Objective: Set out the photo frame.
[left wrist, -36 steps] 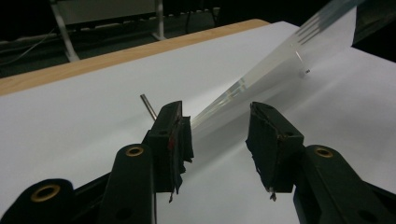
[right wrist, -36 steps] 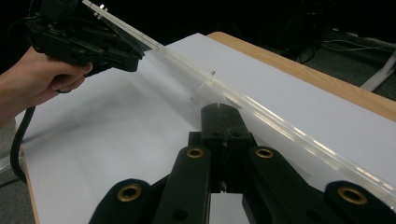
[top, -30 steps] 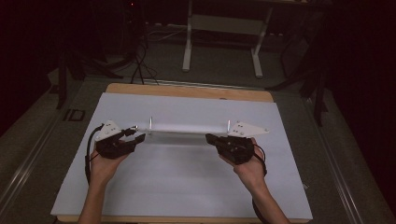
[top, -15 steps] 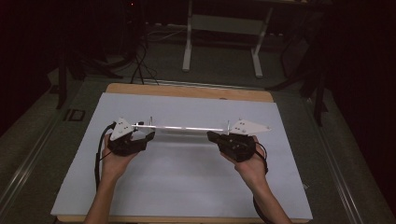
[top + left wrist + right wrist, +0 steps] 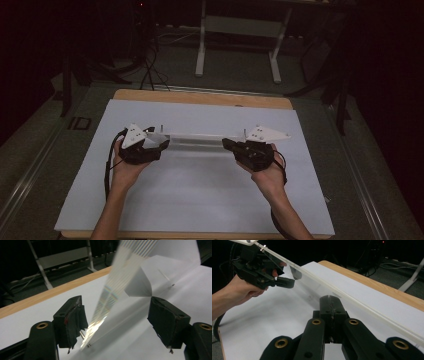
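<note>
A long clear plastic sheet with a stiff pale edge spans the gap between my two grippers, a little above the white table cover. My right gripper is shut on one end of the clear sheet. My left gripper is open and its jaws have just been opening. The other end of the sheet hangs slanted between them, close to the left pad, and neither pad presses on it. The right gripper view shows the left gripper farther off in the person's hand.
The white cover lies over a wooden table whose far edge shows. Beyond it stand a white metal frame and cables on a dark floor. Both forearms come in from the near side.
The left hand has moved right, toward the right gripper, and its jaws have spread off the sheet's end. The right hand has stayed where it was.
</note>
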